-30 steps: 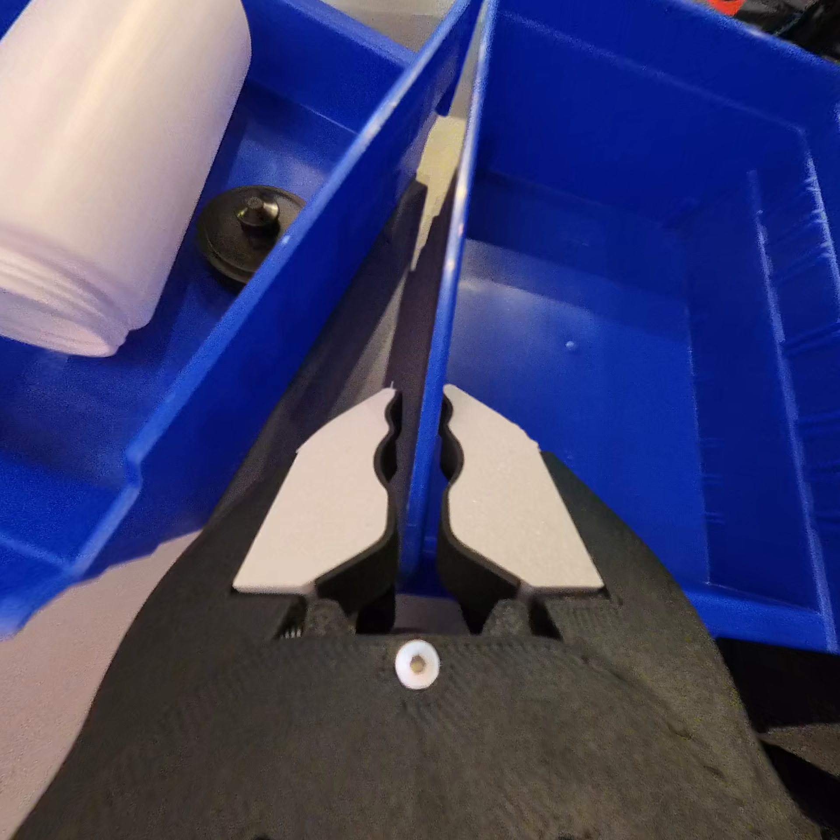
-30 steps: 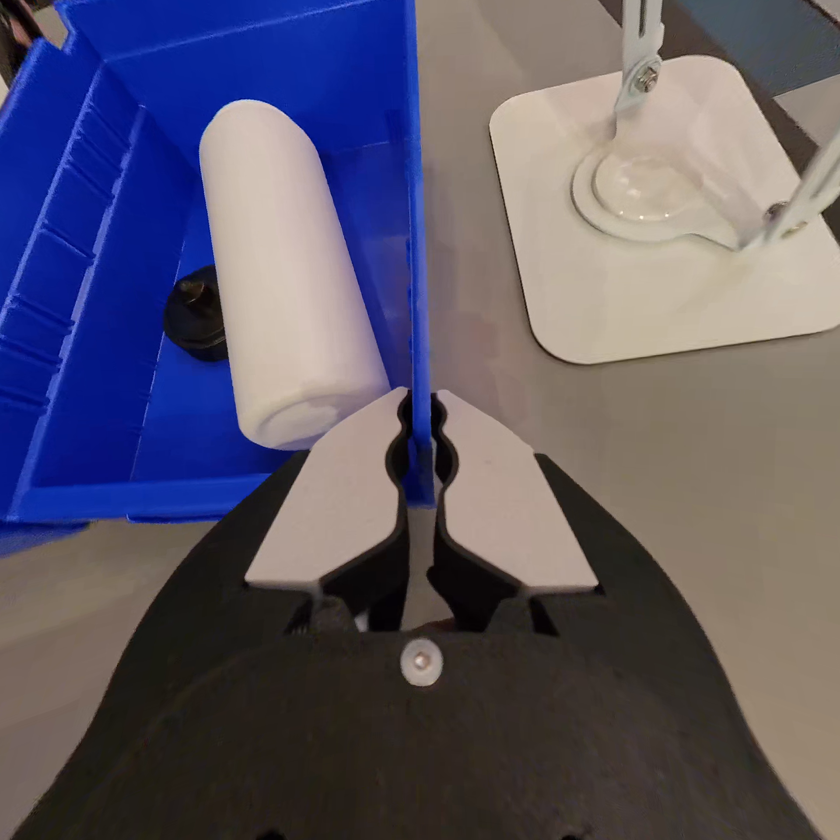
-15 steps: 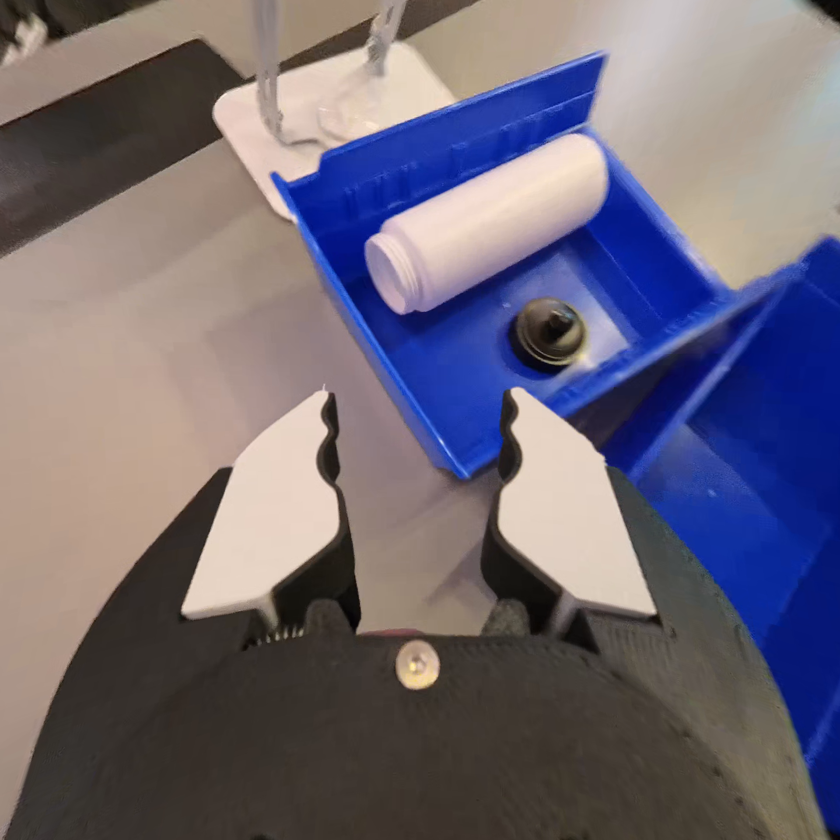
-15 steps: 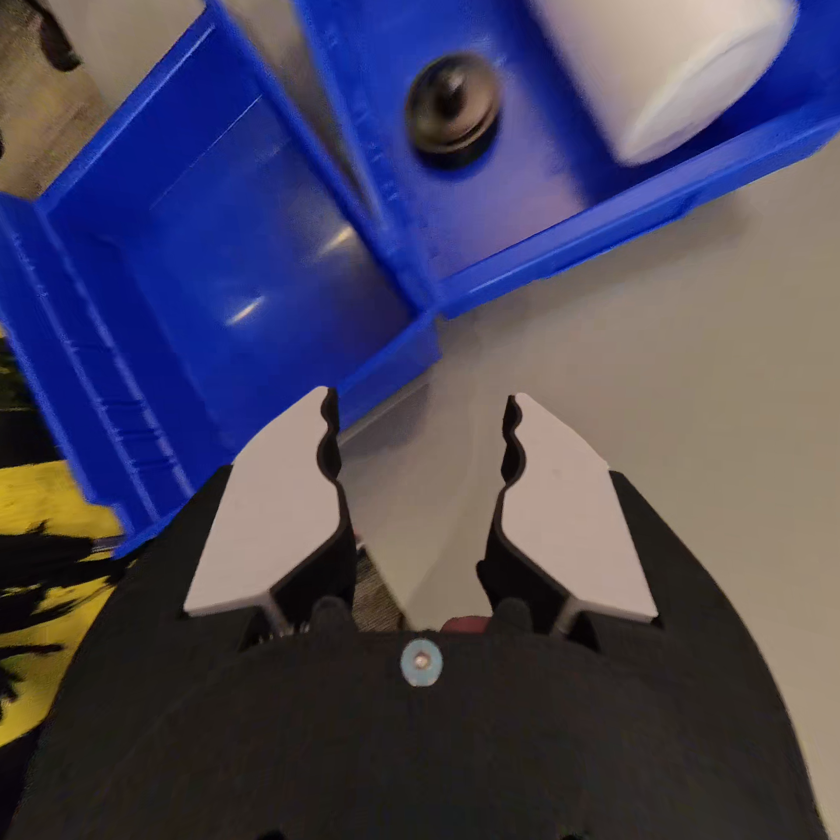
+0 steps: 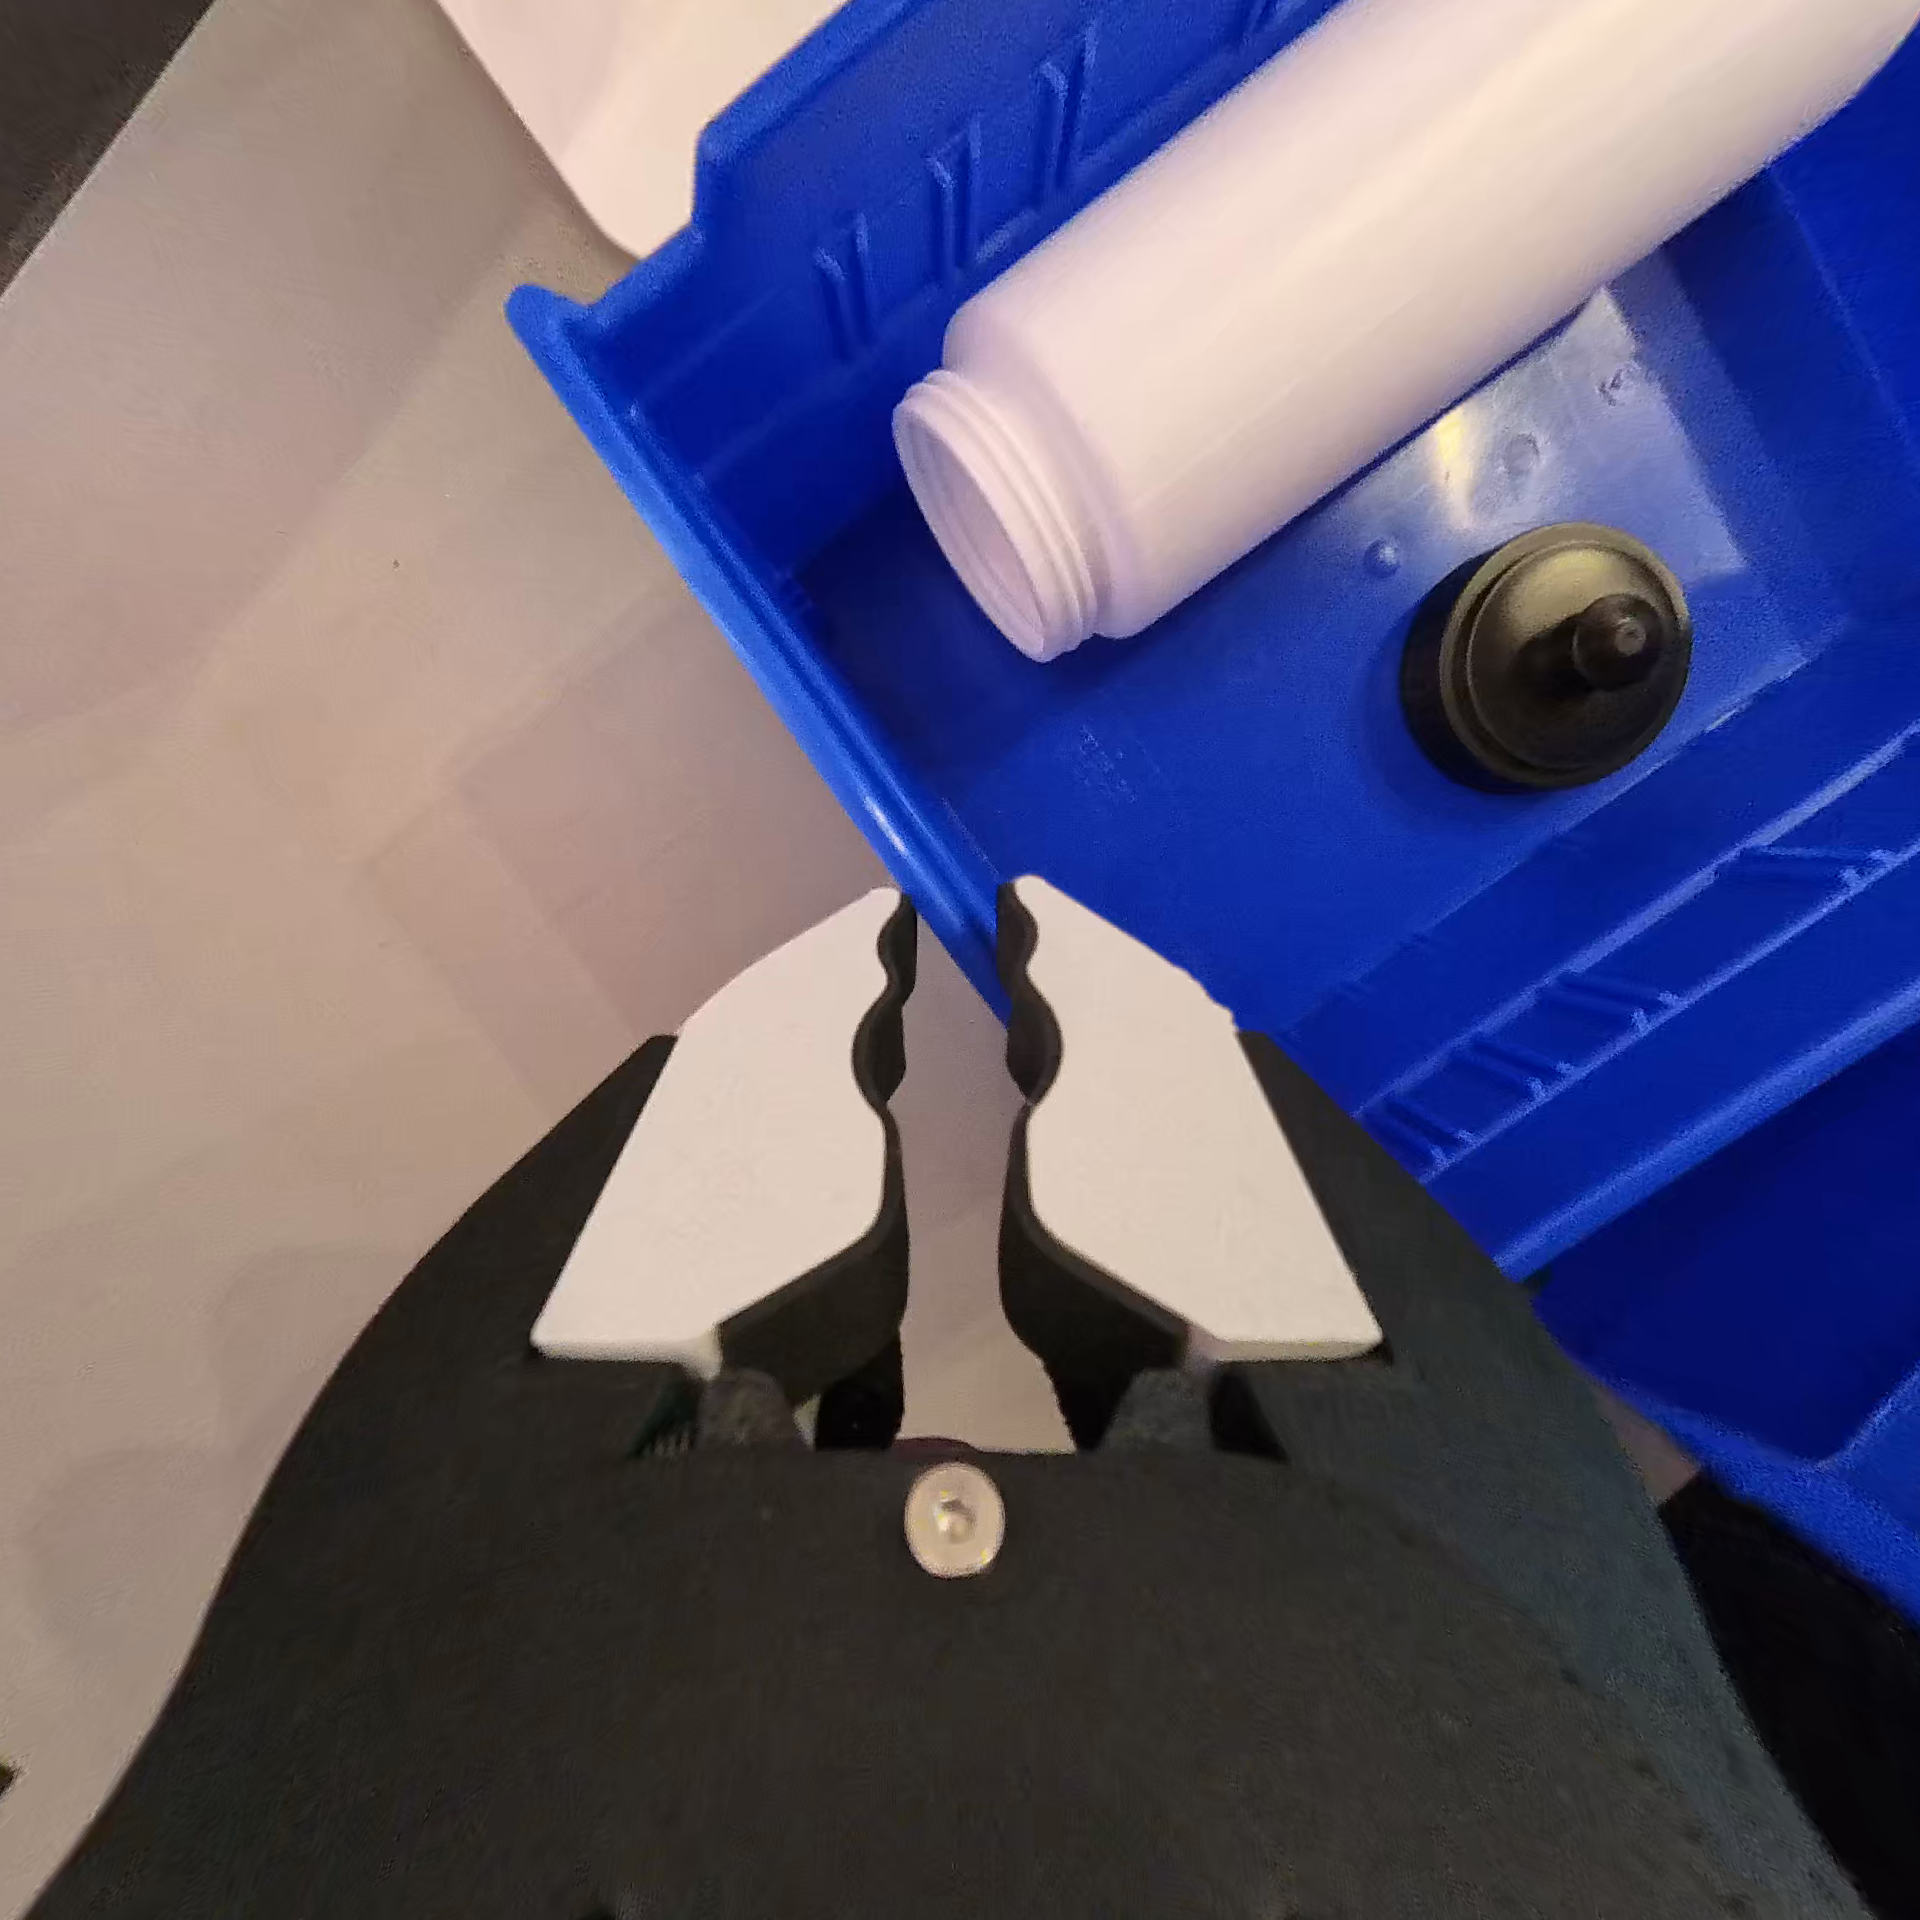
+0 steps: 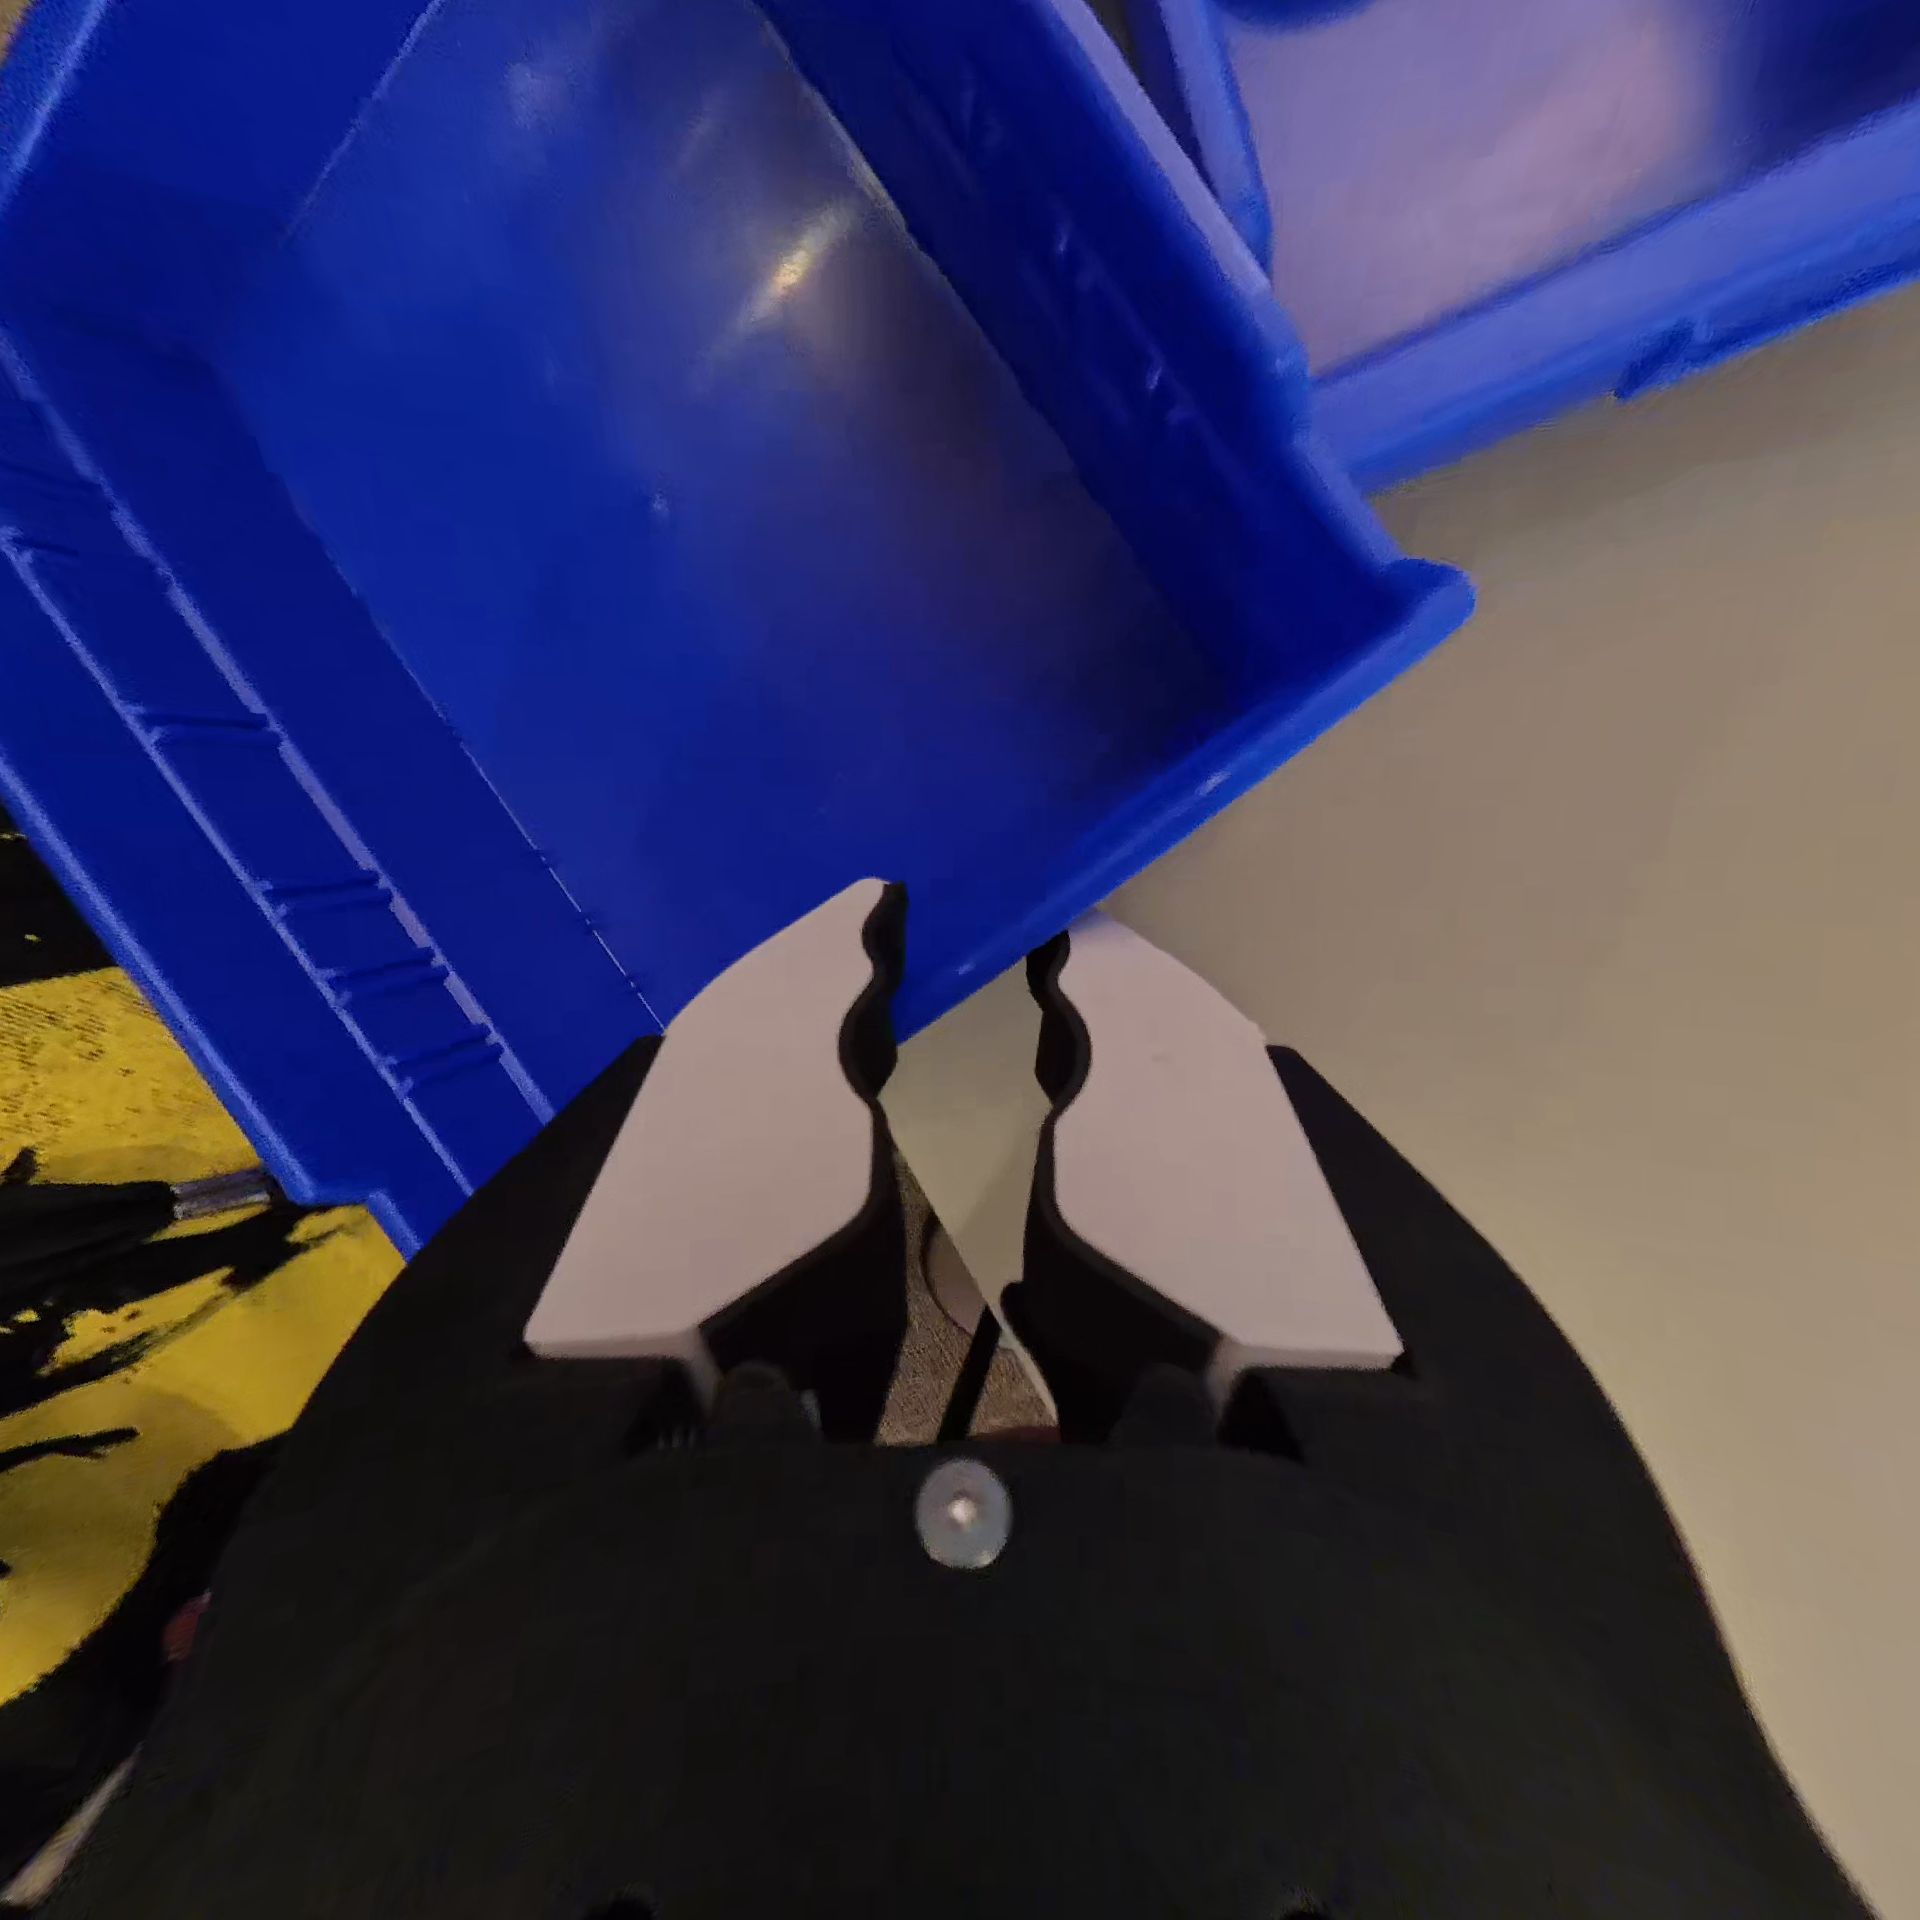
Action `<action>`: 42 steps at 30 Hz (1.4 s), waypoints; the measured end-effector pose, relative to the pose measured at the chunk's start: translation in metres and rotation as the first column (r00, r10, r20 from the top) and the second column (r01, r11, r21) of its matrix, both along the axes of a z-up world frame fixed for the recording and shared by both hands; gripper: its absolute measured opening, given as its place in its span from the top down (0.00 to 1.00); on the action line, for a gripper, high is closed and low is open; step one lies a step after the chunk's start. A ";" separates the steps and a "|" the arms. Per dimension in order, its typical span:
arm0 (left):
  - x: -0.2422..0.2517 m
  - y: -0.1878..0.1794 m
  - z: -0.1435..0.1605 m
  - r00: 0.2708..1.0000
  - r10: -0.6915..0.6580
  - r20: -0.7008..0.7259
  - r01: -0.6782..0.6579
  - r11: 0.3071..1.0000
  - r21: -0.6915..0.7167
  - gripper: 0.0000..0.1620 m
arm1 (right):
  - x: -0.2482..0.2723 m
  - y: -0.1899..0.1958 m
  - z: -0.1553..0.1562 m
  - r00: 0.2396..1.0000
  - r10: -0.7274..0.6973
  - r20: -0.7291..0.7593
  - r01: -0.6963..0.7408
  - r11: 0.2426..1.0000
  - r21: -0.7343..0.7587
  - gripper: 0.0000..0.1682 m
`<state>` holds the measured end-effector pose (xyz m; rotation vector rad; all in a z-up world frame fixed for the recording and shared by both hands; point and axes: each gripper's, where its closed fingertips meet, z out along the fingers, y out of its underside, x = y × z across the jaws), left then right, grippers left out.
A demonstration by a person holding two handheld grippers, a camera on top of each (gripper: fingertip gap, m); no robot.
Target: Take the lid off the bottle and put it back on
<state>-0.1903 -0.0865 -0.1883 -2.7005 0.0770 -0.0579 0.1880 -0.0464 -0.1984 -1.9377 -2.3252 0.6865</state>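
A white bottle (image 5: 1351,343) lies on its side, open threaded mouth toward me, in a blue bin (image 5: 727,582). Its black lid (image 5: 1548,665) lies apart beside it on the bin floor. My left gripper (image 5: 954,904) is shut on this bin's near side wall by the corner, one finger inside and one outside. In the right wrist view my right gripper (image 6: 966,925) straddles the front wall of a second, empty blue bin (image 6: 1299,707), jaws narrowed onto it. The bottle and lid do not show in that view.
The two bins stand close together on a grey table (image 6: 1558,935); the bottle's bin shows at the top right of the right wrist view (image 6: 1558,343). A white base plate (image 5: 623,104) lies beyond the bin. Yellow and black floor (image 6: 83,1091) shows past the table edge.
Both grippers were open above the table half a second ago. Both have moved in and closed, the left on the wall of the bottle's bin, the right on the wall of the empty bin.
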 end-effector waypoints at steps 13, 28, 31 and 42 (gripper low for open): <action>-0.126 -0.047 -0.001 0.938 -0.151 -0.313 0.051 0.951 -0.305 0.90 | 0.027 0.199 -0.002 0.981 -0.041 0.187 -0.010 0.964 0.264 0.93; -0.265 0.044 0.000 0.752 -0.215 -0.622 0.002 0.946 -0.325 0.88 | -0.081 0.438 -0.002 0.944 -0.078 0.321 -0.113 0.837 0.535 0.90; -0.285 0.068 0.000 0.742 -0.207 -0.637 0.000 0.951 -0.310 0.88 | -0.110 0.472 -0.002 0.946 -0.061 0.317 -0.143 0.802 0.580 0.89; -0.326 0.119 0.001 0.736 -0.182 -0.652 -0.003 0.962 -0.272 0.88 | -0.190 0.551 -0.003 0.955 -0.077 0.288 -0.137 0.746 0.652 0.87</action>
